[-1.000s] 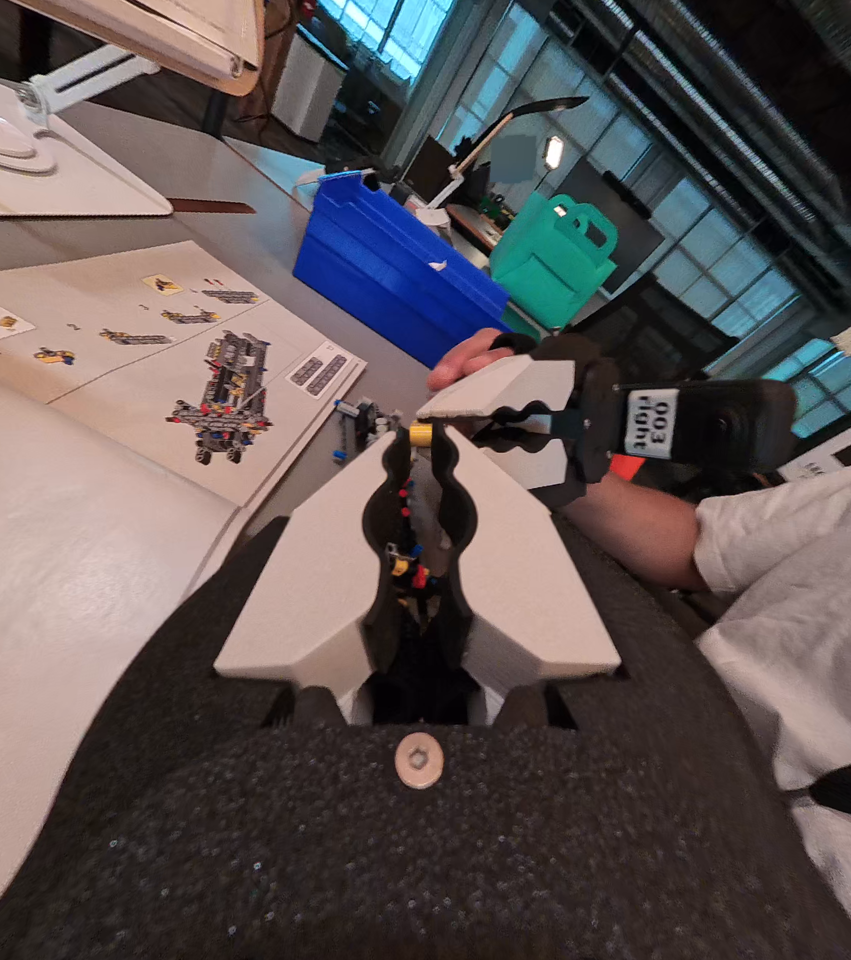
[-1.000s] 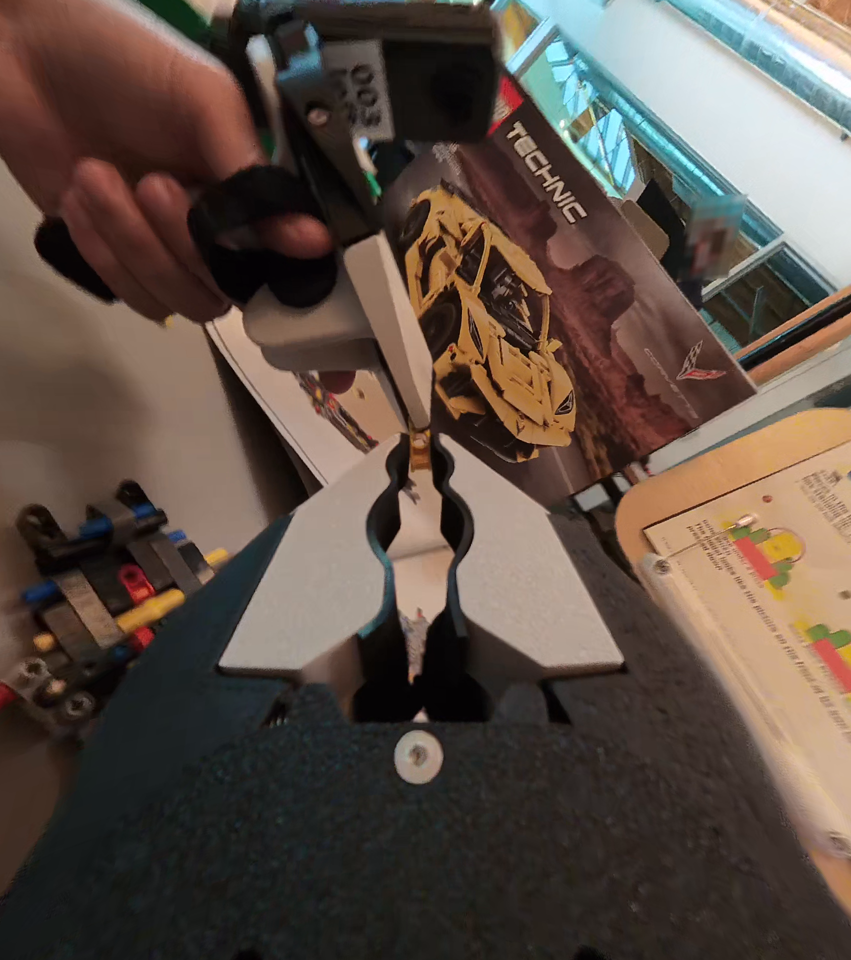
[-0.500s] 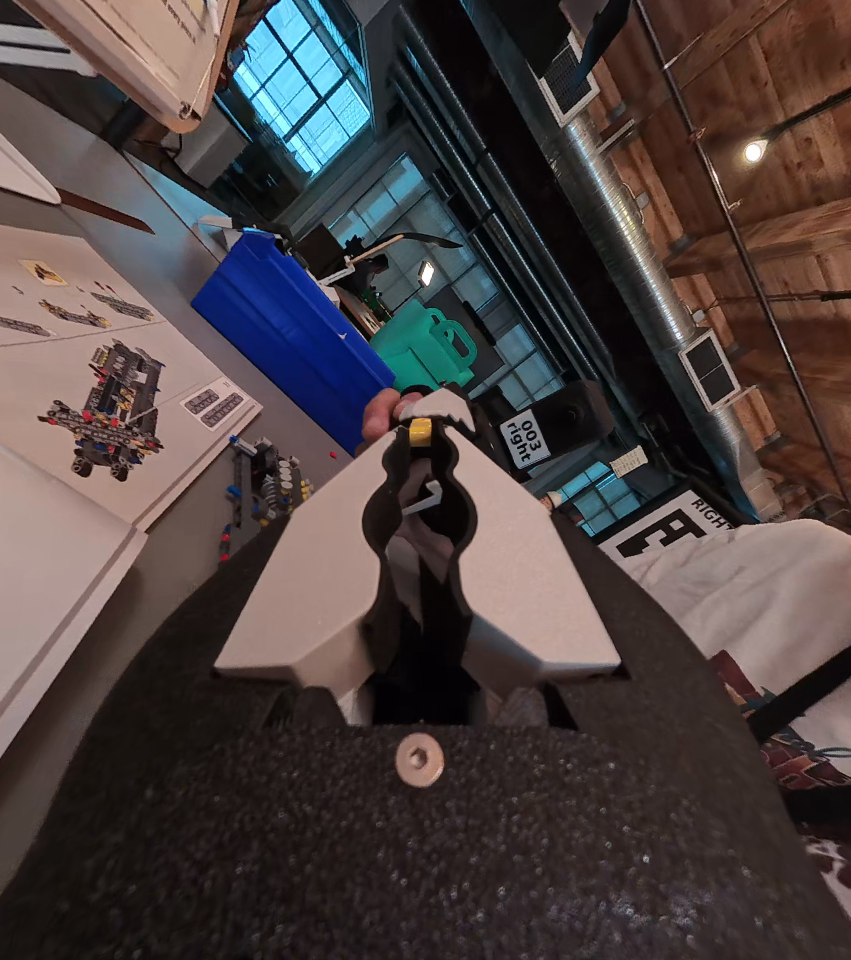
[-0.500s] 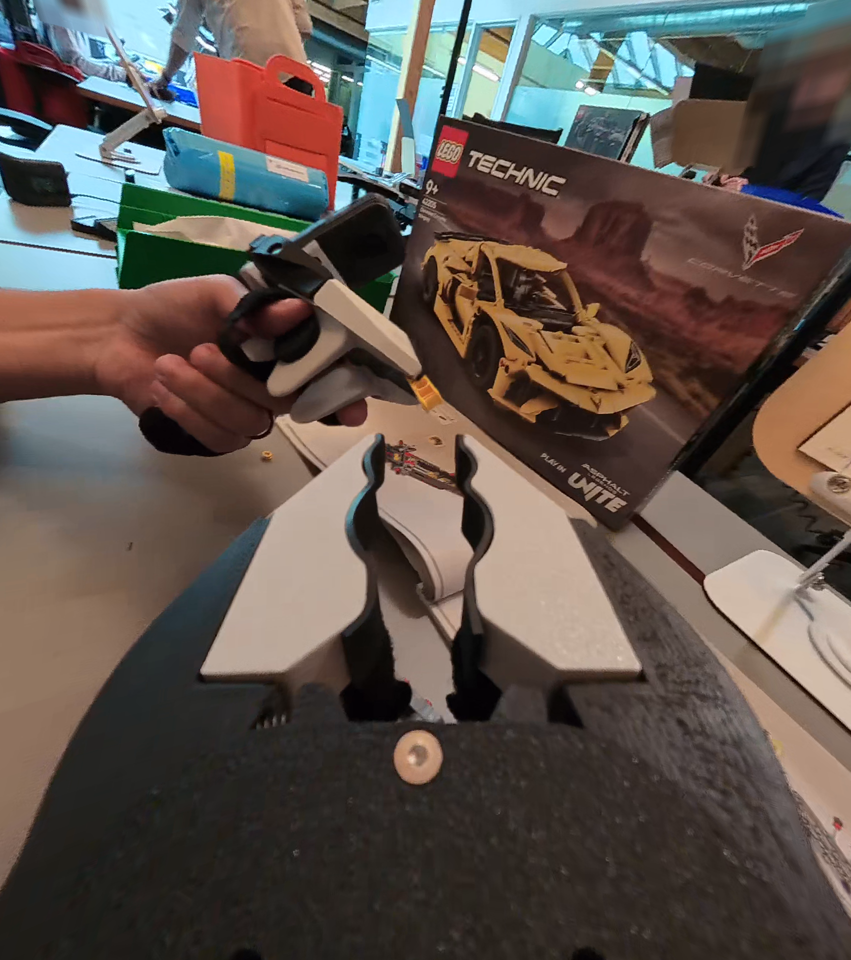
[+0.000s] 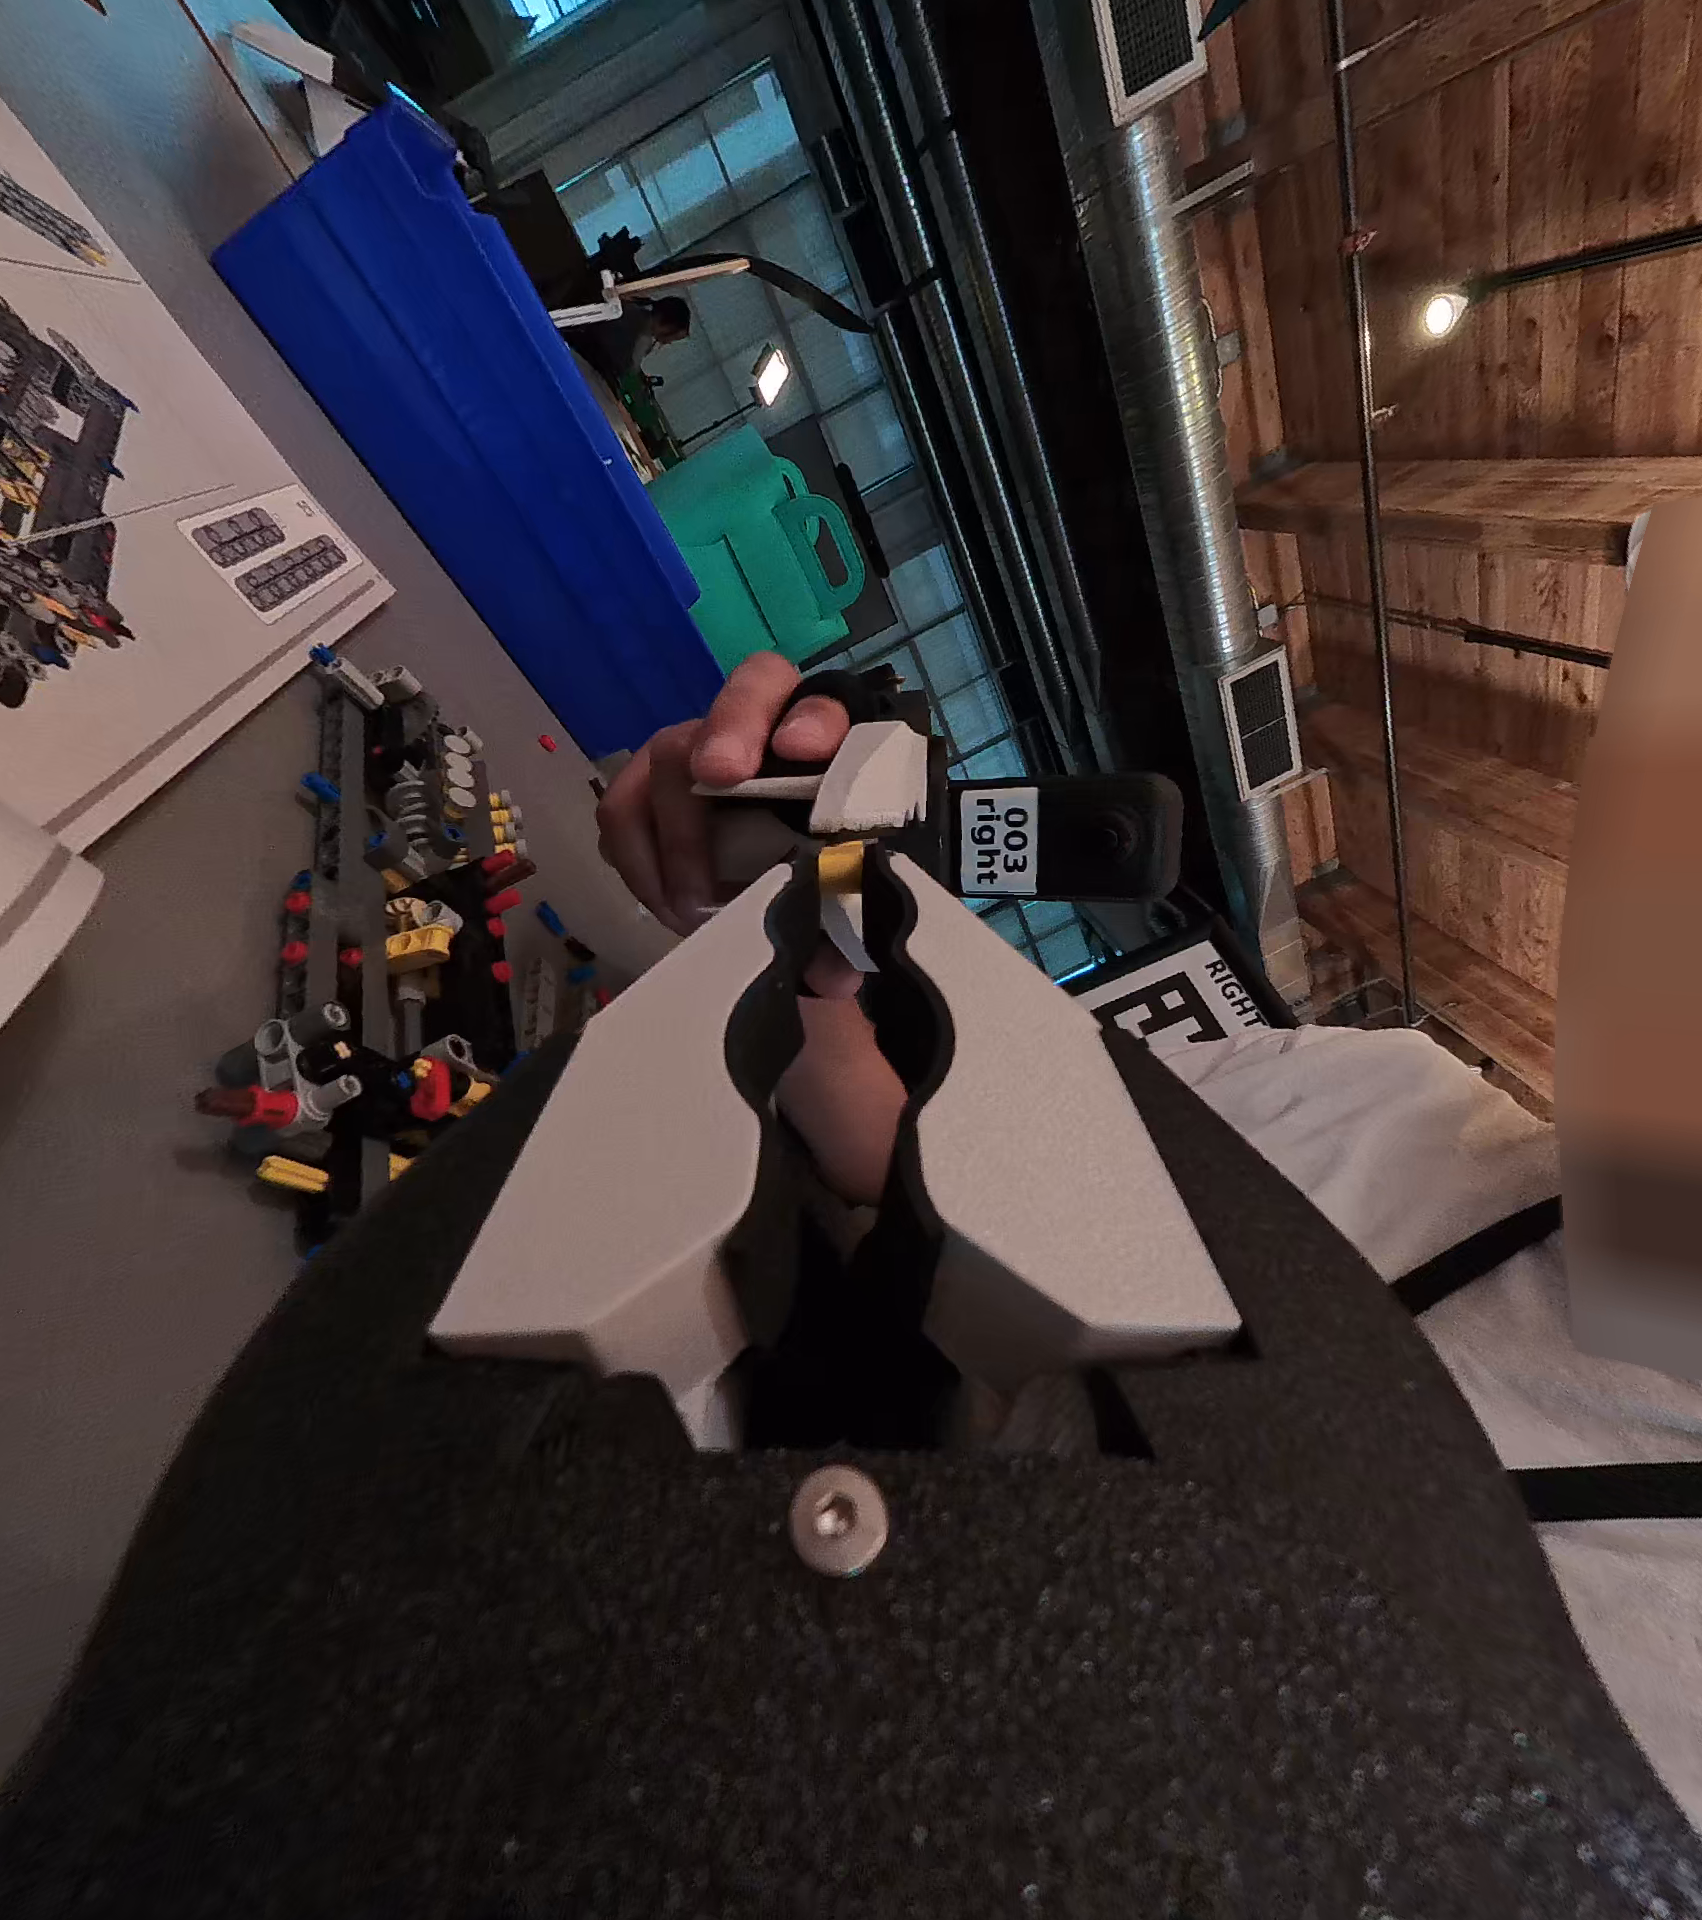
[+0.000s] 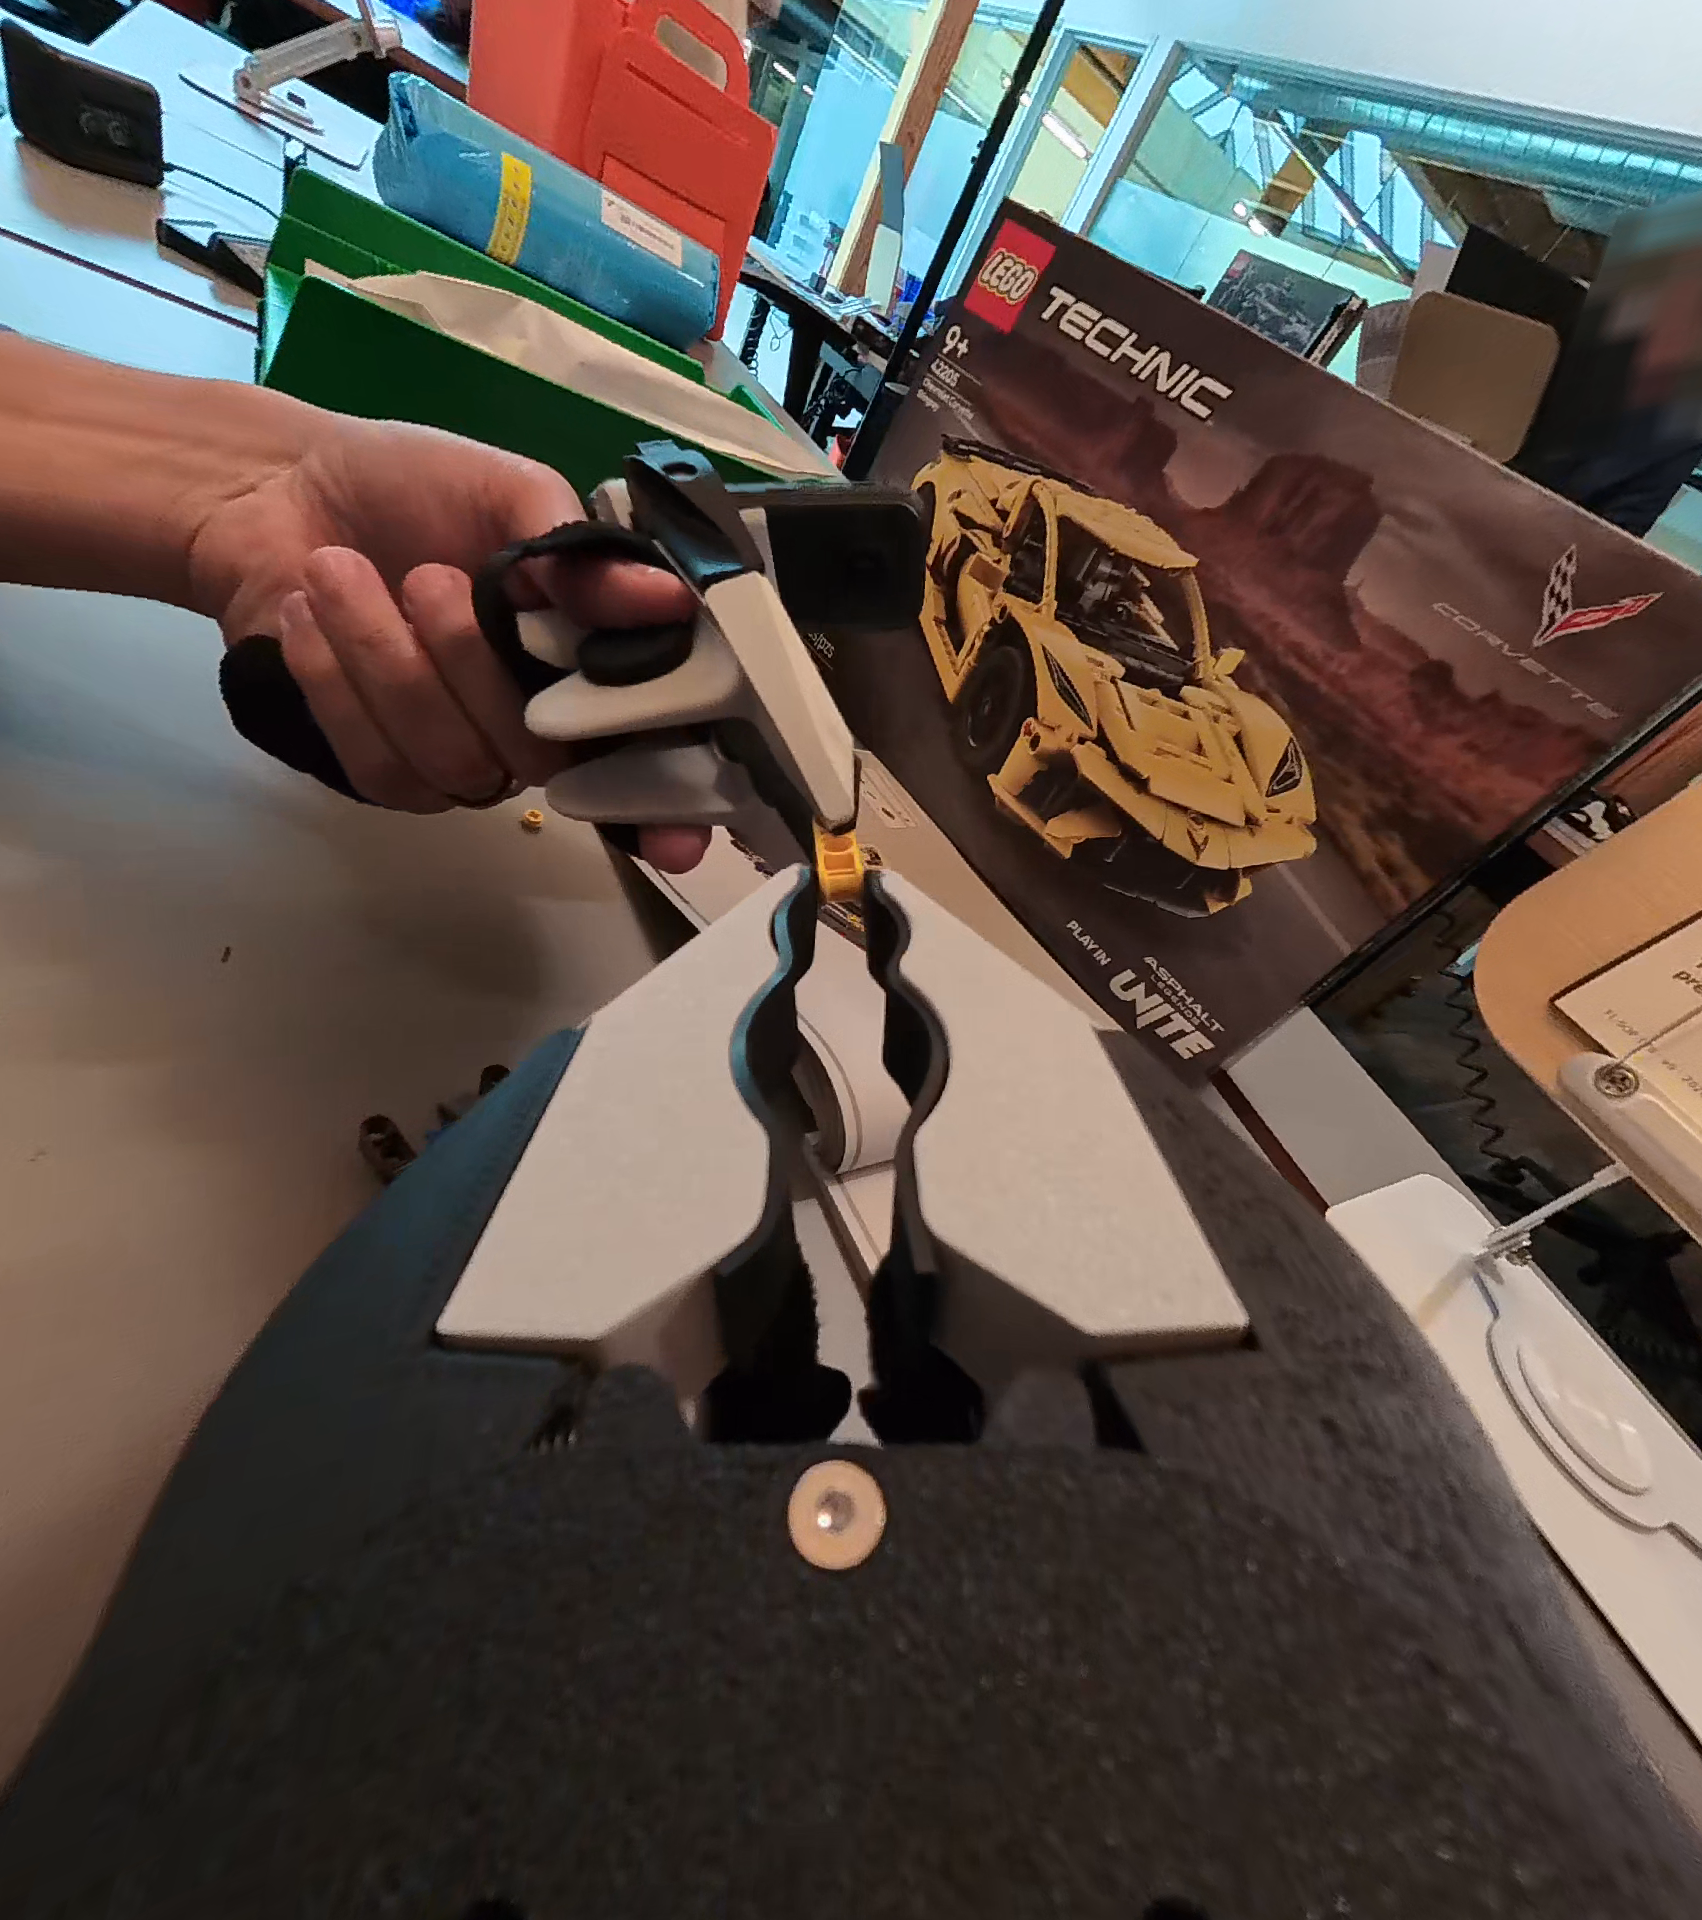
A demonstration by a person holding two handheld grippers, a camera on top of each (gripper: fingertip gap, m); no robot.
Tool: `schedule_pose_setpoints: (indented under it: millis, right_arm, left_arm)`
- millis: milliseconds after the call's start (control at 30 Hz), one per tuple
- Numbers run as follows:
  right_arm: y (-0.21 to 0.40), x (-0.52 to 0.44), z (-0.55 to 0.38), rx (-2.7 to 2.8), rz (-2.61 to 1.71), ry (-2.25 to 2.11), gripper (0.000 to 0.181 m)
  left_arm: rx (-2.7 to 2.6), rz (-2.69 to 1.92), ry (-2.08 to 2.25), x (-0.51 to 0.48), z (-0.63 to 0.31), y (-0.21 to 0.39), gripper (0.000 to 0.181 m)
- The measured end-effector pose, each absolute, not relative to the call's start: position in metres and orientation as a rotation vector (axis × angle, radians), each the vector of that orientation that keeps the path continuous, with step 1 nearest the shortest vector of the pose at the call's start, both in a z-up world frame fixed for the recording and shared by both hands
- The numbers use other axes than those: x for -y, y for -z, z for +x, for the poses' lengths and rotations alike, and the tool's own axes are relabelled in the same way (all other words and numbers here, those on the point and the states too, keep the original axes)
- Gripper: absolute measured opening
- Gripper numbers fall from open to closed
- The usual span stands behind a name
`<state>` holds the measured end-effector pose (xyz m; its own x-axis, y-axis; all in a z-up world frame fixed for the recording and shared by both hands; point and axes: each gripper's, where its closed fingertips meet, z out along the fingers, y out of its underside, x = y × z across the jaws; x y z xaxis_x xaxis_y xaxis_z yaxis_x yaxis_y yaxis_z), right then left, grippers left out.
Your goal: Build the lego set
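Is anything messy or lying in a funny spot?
A tiny yellow piece lies alone on the table, away from the half-built model. Small red bits are scattered beside that model too.

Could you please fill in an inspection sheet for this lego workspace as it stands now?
Surface: pale grey matt table.
Job's things: small yellow lego connector held in the air; partly built dark lego assembly lying on the table; open instruction booklet; dark cardboard set box with a yellow car, standing upright.
Clutter: blue plastic bin; green bin; tiny loose yellow piece on the table.
Grippers: left gripper and right gripper both appear to pinch the connector, tip to tip.
Cables: coiled black cable beside the box.
Surroundings: other desks, orange carrier, windows.
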<state>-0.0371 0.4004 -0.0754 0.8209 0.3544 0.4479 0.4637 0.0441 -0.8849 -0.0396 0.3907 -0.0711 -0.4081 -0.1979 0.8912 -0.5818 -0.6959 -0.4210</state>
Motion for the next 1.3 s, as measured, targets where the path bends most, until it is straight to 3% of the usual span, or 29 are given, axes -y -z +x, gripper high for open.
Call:
schedule_pose_setpoints:
  millis: [167, 333, 433, 567, 667, 733, 800, 867, 1033, 1300]
  right_arm:
    - [0.078, -0.404, -0.033, 0.624, -1.639, -0.002, 0.007]
    - [0.087, -0.413, -0.014, 0.259, -1.807, -0.432, 0.006]
    - [0.092, -0.413, -0.006, 0.049, -1.821, -0.705, 0.007]
    - [0.097, -0.413, 0.005, -0.005, -1.842, -0.694, 0.006]
    - [0.095, -0.413, 0.003, 0.021, -1.84, -0.666, 0.007]
    - [0.094, -0.413, -0.002, 0.053, -1.84, -0.643, 0.007]
    - [0.095, -0.412, -0.006, 0.078, -1.857, -0.619, 0.007]
    - [0.093, -0.412, -0.009, 0.099, -1.854, -0.611, 0.007]
    - [0.096, -0.411, -0.016, 0.157, -1.879, -0.574, 0.007]
    - [0.103, -0.407, -0.022, 0.237, -1.912, -0.563, 0.007]
  left_arm:
    - [1.149, 1.604, -2.233, -0.395, -0.035, 0.072, 0.007]
    - [1.38, 1.851, -2.346, -0.419, -0.025, 0.072, 0.017]
    - [1.623, 2.021, -2.336, -0.432, -0.023, 0.076, 0.017]
    - [2.085, 2.205, -2.19, -0.441, -0.02, 0.086, 0.018]
    - [2.713, 2.278, -1.885, -0.444, -0.016, 0.097, 0.027]
    - [3.342, 2.228, -1.451, -0.448, -0.014, 0.1, 0.028]
    - [3.996, 1.926, -0.903, -0.441, -0.014, 0.094, 0.018]
    - [4.366, 1.493, -0.374, -0.43, -0.013, 0.097, 0.023]
    - [4.526, 1.13, 0.095, -0.42, -0.01, 0.102, 0.023]
    - [4.586, 0.942, 0.164, -0.412, -0.012, 0.1, 0.007]
